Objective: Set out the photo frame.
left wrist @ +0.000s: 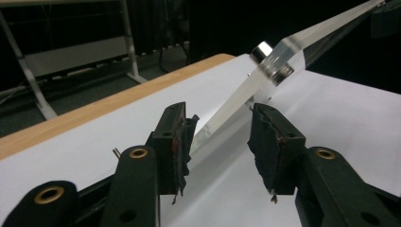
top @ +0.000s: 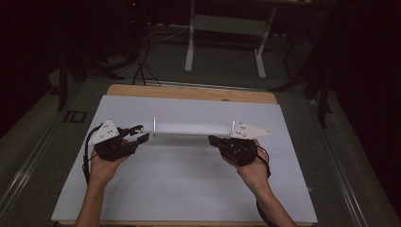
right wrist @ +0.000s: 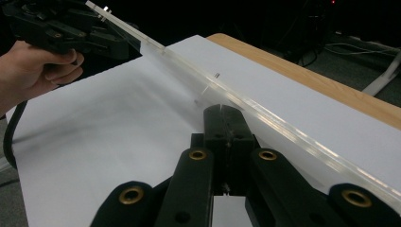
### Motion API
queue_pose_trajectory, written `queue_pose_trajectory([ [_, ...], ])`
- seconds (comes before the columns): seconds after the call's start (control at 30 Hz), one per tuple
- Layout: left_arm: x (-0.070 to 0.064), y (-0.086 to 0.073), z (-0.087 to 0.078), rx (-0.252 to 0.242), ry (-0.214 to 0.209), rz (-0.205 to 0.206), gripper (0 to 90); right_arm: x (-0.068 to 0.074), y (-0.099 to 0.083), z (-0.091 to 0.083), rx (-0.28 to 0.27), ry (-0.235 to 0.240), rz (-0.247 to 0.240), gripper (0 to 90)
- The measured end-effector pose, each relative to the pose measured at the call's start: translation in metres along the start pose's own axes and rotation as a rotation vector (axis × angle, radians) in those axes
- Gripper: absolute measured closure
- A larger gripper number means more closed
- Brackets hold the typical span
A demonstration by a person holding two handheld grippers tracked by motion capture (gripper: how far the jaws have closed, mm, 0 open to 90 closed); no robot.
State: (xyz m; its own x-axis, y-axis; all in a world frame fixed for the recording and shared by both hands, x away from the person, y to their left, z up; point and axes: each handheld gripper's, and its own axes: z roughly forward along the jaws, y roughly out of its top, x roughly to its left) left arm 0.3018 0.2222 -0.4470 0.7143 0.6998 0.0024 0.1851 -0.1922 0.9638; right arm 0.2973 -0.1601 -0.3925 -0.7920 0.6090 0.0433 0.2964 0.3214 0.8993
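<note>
Two forearms come in from the near edge, each hand holding a black gripper over the white sheet (top: 189, 189) that covers the table. Between them a long clear acrylic bar (top: 191, 128) runs crosswise, its long axis left to right, lifted clear of the sheet as far as I can judge. The left gripper (left wrist: 222, 139) has its jaws parted, and the bar's end reaches in between them, close against the left pad (left wrist: 182, 142) and apart from the other; a small metal stud (left wrist: 270, 60) passes through the bar just beyond. The right gripper (right wrist: 226, 124) has its jaws pressed together; the bar passes just beside and above their tips, and whether they pinch a thin part of it I cannot tell. Since the left jaws already straddle the bar's end, that hand seems the one placed to close next. From the right gripper view the other hand (right wrist: 33, 66) shows at the bar's far end. Beyond the sheet a strip of wooden tabletop (top: 189, 92) shows, then grey floor, a white desk frame (top: 227, 33), trailing cables and a very dark room.
</note>
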Motion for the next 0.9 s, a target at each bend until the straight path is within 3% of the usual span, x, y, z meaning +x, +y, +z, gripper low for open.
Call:
queue_pose_trajectory([
  [0.33,-0.002,0.003,0.003,-0.02,0.044,0.003,58.2,-0.005,0.004,-0.002,-0.008,-0.029,-0.004,89.5],
  [0.37,-0.002,0.004,0.005,-0.022,0.056,0.005,58.4,-0.004,0.004,-0.002,-0.005,-0.061,-0.029,84.0],
  [0.43,-0.001,0.005,0.005,-0.021,0.057,-0.001,58.4,-0.003,0.005,-0.004,-0.007,-0.072,-0.035,82.5],
  [0.5,-0.001,0.006,0.006,-0.021,0.057,-0.002,58.5,-0.003,0.005,-0.004,-0.01,-0.079,-0.041,81.5],
  [0.57,0.0,0.007,0.006,-0.017,0.06,0.001,58.6,-0.006,0.004,-0.008,-0.012,-0.058,-0.04,73.2],
  [0.7,0.001,0.008,0.007,-0.016,0.063,-0.006,58.7,-0.008,0.003,-0.011,-0.004,-0.059,-0.054,67.7],
  [0.73,0.002,0.009,0.008,-0.016,0.065,-0.009,58.8,-0.01,0.001,-0.014,0.004,-0.07,-0.066,63.7],
  [0.9,0.004,0.012,0.009,-0.01,0.067,-0.016,58.9,-0.017,-0.003,-0.021,0.007,-0.096,-0.06,59.8],
])
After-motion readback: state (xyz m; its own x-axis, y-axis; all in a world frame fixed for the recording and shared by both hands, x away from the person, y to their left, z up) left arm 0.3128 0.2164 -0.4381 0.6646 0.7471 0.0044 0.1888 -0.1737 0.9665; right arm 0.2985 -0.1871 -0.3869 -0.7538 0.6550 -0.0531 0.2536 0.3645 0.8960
